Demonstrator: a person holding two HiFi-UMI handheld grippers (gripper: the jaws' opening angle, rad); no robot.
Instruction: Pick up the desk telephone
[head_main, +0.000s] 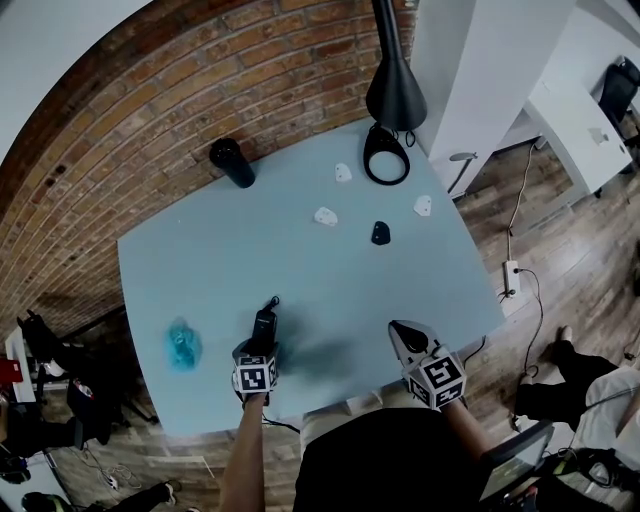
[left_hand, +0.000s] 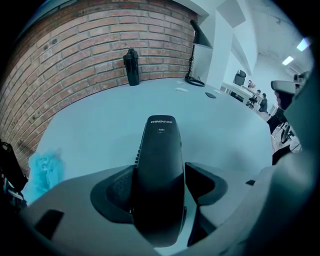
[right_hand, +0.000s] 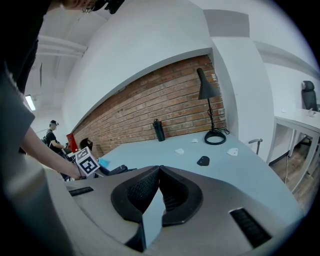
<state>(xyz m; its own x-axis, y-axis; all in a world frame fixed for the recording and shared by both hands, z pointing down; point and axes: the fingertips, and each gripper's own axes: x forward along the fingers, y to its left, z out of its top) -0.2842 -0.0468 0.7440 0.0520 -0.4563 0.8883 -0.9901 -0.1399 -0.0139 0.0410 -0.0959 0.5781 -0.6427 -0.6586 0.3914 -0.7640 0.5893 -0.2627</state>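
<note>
The black telephone handset (head_main: 264, 323) lies on the pale blue table (head_main: 200, 265) near its front edge, a short cord end at its far tip. My left gripper (head_main: 262, 338) points steeply down over it. In the left gripper view the handset (left_hand: 159, 165) fills the space between the jaws of that gripper (left_hand: 159, 186): the left pad lies against it and a thin sliver of table shows at the right pad, so the jaws stand open. My right gripper (head_main: 404, 336) hovers at the front right, shut and empty, its tips meeting (right_hand: 159, 172).
A black bottle (head_main: 232, 162) stands at the back left by the brick wall. A black desk lamp (head_main: 394, 95) with a ring base (head_main: 386, 156) is at the back right. Small white pieces (head_main: 326, 215) and a black one (head_main: 380, 233) lie mid-table. A blue crumpled cloth (head_main: 183, 345) lies front left.
</note>
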